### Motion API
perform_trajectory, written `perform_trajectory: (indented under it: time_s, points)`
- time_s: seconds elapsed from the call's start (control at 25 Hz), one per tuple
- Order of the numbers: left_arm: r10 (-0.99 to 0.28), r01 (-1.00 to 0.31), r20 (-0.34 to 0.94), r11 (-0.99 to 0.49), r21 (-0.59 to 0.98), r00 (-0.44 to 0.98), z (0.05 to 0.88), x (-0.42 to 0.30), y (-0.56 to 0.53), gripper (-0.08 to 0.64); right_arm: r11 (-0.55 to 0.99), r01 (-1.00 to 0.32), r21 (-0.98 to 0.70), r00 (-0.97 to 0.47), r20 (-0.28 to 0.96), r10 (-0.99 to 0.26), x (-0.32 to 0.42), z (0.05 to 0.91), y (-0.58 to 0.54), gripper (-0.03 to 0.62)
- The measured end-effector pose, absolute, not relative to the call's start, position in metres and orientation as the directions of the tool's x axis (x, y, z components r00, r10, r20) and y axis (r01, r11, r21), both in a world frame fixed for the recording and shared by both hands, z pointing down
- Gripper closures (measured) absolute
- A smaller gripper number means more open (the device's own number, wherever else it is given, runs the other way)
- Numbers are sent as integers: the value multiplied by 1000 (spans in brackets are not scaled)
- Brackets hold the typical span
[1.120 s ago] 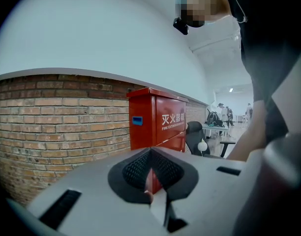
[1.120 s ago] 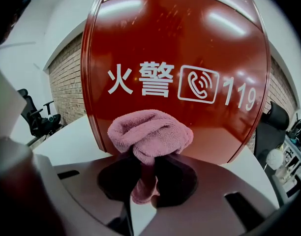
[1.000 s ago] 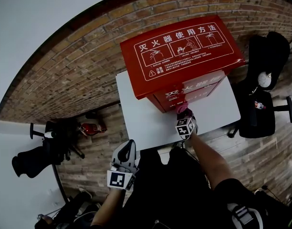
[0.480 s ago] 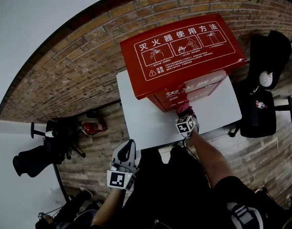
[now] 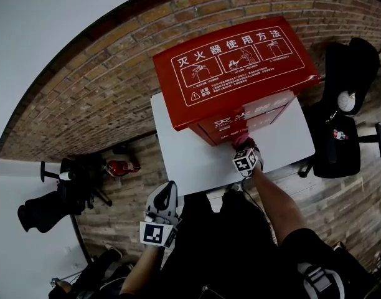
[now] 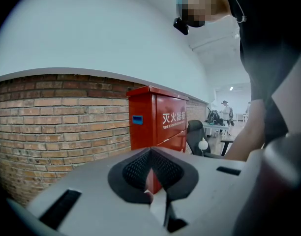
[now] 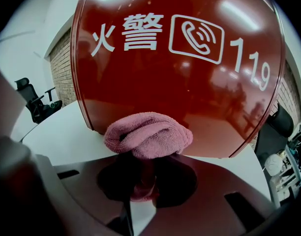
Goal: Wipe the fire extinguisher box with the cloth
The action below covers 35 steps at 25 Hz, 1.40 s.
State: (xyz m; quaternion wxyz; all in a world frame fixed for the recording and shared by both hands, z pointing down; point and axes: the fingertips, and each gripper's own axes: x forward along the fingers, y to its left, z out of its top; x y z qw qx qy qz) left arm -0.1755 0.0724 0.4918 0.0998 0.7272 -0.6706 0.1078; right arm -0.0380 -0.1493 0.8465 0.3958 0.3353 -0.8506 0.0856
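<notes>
A red fire extinguisher box (image 5: 234, 73) with white print stands on a white table (image 5: 197, 154) against a brick wall. My right gripper (image 5: 243, 147) is shut on a folded pink cloth (image 7: 148, 134) and presses it against the low part of the box's glossy front face (image 7: 180, 73), just above the tabletop. The cloth (image 5: 241, 140) shows as a pink bit ahead of the marker cube. My left gripper (image 5: 167, 195) hangs low at the near left, away from the table, jaws shut with nothing between them. It looks toward the box (image 6: 158, 119) from the side.
A black office chair (image 5: 343, 123) with a bag on it stands right of the table. A small red extinguisher (image 5: 119, 167) and a dark tripod-like stand (image 5: 60, 195) lie on the brick floor at the left. More chairs and a person (image 6: 224, 113) show far off.
My right gripper with the cloth has slid a little to the right along the box's lower front. The left gripper has stayed put.
</notes>
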Motion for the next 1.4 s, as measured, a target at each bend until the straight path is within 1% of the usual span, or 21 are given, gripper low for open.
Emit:
perform_trajectory:
  time_s: [0.2, 0.68, 0.88, 1.08, 1.4]
  points:
    - [-953, -997, 291, -83, 1, 80, 493, -174, 69, 511, 765, -634, 113, -469, 730, -496, -28, 848, -157, 518]
    - [-952, -995, 292, -99, 2, 95, 494, -168, 59, 511, 719, -685, 118, -420, 742, -522, 3, 853, -182, 517]
    - [-954, -995, 284, -103, -1, 99, 492, -165, 56, 511, 714, -692, 107, -419, 747, -517, 4, 853, -182, 517]
    - [-954, -994, 282, -106, -1, 101, 491, -166, 55, 511, 702, -705, 96, -428, 732, -530, 6, 843, -184, 517]
    - [-954, -990, 266, -140, 10, 138, 489, -156, 48, 511, 698, -712, 78, -466, 691, -552, 7, 803, -184, 517]
